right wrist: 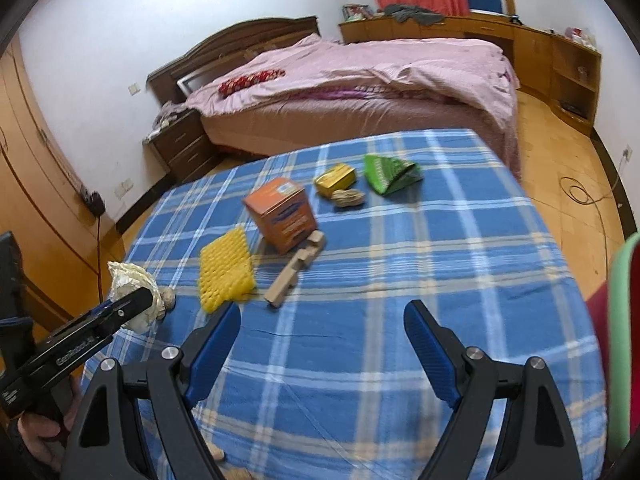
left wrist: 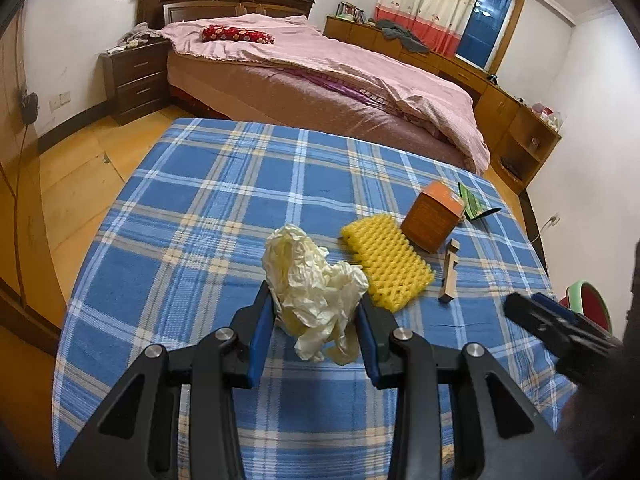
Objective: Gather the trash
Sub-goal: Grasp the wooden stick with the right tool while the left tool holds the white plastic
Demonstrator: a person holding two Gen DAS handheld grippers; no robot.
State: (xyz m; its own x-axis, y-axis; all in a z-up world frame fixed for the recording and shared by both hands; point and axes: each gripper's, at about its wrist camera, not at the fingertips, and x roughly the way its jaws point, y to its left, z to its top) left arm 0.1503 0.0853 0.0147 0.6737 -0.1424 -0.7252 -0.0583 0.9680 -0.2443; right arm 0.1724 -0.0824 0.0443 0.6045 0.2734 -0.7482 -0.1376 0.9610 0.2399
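Observation:
My left gripper (left wrist: 314, 304) is shut on a crumpled cream paper wad (left wrist: 312, 280), held just above the blue plaid tablecloth (left wrist: 224, 200); the wad also shows in the right wrist view (right wrist: 132, 284). My right gripper (right wrist: 322, 320) is open and empty above the cloth's near middle. On the cloth lie a yellow foam net (right wrist: 226, 272), a wooden block piece (right wrist: 294, 272), an orange box (right wrist: 282, 212), a yellow wrapper (right wrist: 336, 178), a nut shell (right wrist: 348, 198) and a green bag (right wrist: 390, 174).
A bed with a pink quilt (left wrist: 320, 64) stands behind the table, a dark nightstand (left wrist: 136, 80) to its left. Wooden cabinets (right wrist: 560, 64) line the far wall. A green and red bin rim (right wrist: 624, 320) shows at the right edge.

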